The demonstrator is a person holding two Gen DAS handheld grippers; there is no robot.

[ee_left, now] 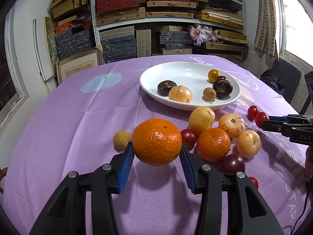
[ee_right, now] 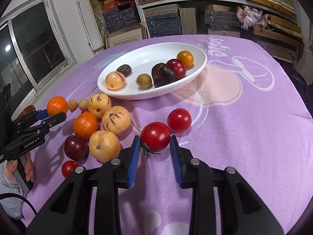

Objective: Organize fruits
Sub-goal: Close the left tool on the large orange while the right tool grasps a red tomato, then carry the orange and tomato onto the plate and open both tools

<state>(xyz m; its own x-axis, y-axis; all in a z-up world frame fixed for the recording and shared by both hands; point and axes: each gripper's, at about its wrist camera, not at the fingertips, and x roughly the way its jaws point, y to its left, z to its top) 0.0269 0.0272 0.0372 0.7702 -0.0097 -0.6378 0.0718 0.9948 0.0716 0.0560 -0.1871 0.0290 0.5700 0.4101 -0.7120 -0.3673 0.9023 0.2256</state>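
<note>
I read "GenRobot.AI" in white on the side of the left gripper (ee_right: 56,117), well left of the white plate (ee_right: 195,72). "DAS" shows on the right gripper (ee_left: 263,124). On the purple tablecloth (ee_right: 254,137), "Smile" lies just right of the plate, upside down to me.

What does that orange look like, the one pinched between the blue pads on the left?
The orange is round, bright, dimpled-skinned, with a small navel dot on top. The left gripper clamps its sides between ribbed blue pads. Its shadow below suggests it is raised off the purple tablecloth, in front of the other fruit.
</note>
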